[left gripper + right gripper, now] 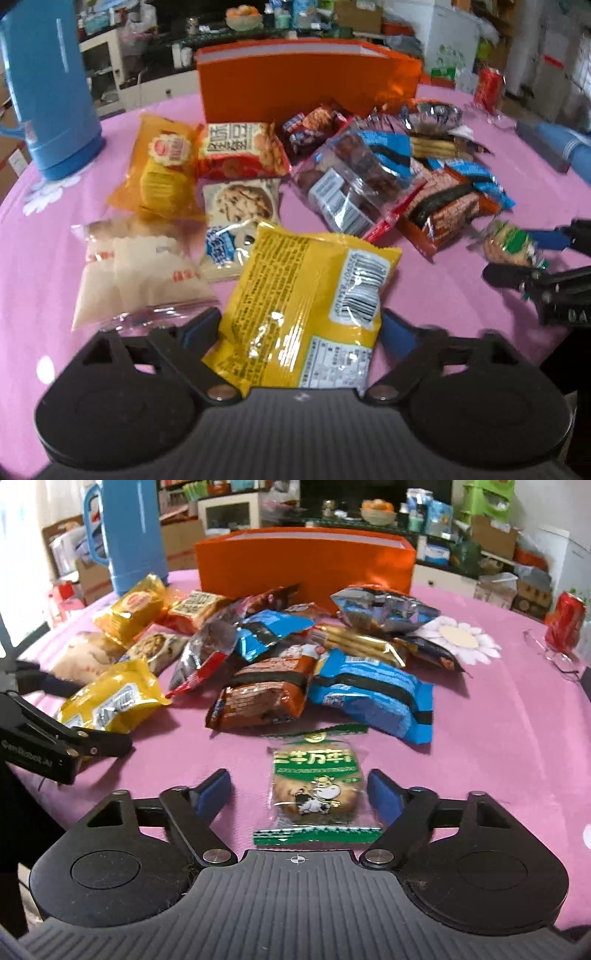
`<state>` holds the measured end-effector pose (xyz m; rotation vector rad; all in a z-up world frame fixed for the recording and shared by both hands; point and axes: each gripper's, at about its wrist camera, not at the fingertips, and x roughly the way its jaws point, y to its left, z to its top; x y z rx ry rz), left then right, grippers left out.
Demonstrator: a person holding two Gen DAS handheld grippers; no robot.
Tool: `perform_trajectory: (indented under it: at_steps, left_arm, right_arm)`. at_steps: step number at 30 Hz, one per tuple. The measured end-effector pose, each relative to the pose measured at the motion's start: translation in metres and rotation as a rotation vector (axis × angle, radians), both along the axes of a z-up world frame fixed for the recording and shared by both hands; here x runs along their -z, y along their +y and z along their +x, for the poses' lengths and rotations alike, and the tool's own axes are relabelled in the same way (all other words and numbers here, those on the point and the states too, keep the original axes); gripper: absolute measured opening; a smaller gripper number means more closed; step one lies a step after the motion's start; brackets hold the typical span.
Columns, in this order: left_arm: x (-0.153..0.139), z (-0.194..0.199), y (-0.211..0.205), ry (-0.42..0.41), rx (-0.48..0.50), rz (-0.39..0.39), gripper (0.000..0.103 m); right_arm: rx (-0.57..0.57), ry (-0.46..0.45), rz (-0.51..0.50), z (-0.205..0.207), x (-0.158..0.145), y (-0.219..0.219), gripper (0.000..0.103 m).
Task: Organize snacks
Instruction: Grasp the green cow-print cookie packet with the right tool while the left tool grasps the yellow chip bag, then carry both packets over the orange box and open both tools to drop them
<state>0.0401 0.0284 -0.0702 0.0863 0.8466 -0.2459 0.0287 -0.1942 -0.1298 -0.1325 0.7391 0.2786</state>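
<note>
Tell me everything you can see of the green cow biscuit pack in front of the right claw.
The green cow biscuit pack is a small clear plastic wrapper with green crimped ends, a green label and a cartoon cow over round brown biscuits. It lies flat on the pink tablecloth, apart from the snack pile, lengthwise between the fingers of the open right claw, which do not touch it.

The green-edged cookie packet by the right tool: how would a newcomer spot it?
Start at the tall orange box at the back of the pink tablecloth and come forward past the snack pile. The small clear green-edged cookie packet lies alone between the open right tool fingers. Only it shows a cartoon cow.
</note>
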Motion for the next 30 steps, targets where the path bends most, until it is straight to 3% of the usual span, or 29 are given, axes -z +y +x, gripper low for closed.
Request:
perform_trajectory:
  at_steps: [1, 2, 4, 9, 14, 18, 22, 28, 30]
  left_arm:
    - [-0.002, -0.002, 0.0, -0.005, -0.009, 0.0, 0.071]
    - [-0.004, -0.004, 0.001, -0.004, -0.025, -0.007, 0.059]
    - [-0.01, -0.009, 0.004, 0.008, -0.044, -0.055, 0.049]
    - [-0.033, -0.02, 0.007, -0.036, -0.065, -0.122, 0.047]
    - [-0.076, 0.01, 0.007, -0.119, -0.082, -0.195, 0.047]
    - [-0.109, 0.075, -0.001, -0.202, -0.115, -0.192, 0.047]
    - [-0.125, 0.158, -0.014, -0.218, -0.133, -0.199, 0.047]
    - [-0.109, 0.259, -0.038, -0.189, -0.13, -0.151, 0.049]
    - [-0.098, 0.279, -0.039, -0.173, -0.134, -0.136, 0.064]
  right_arm:
    - [0.005, -0.006, 0.006, 0.0, -0.001, -0.002, 0.042]
    - [0.016, -0.011, 0.008, 0.0, -0.003, -0.005, 0.029]
    - [0.021, 0.008, 0.046, -0.001, -0.006, -0.012, 0.029]
    - [0.017, 0.013, 0.17, -0.01, -0.022, -0.024, 0.029]
    - [-0.001, -0.088, 0.286, -0.002, -0.07, -0.035, 0.029]
    - [-0.004, -0.204, 0.255, 0.053, -0.108, -0.036, 0.029]
    - [0.008, -0.259, 0.23, 0.138, -0.131, -0.034, 0.029]
    - [-0.003, -0.195, 0.156, 0.264, -0.12, -0.012, 0.029]
    - [-0.015, -0.165, 0.125, 0.292, -0.107, -0.005, 0.029]
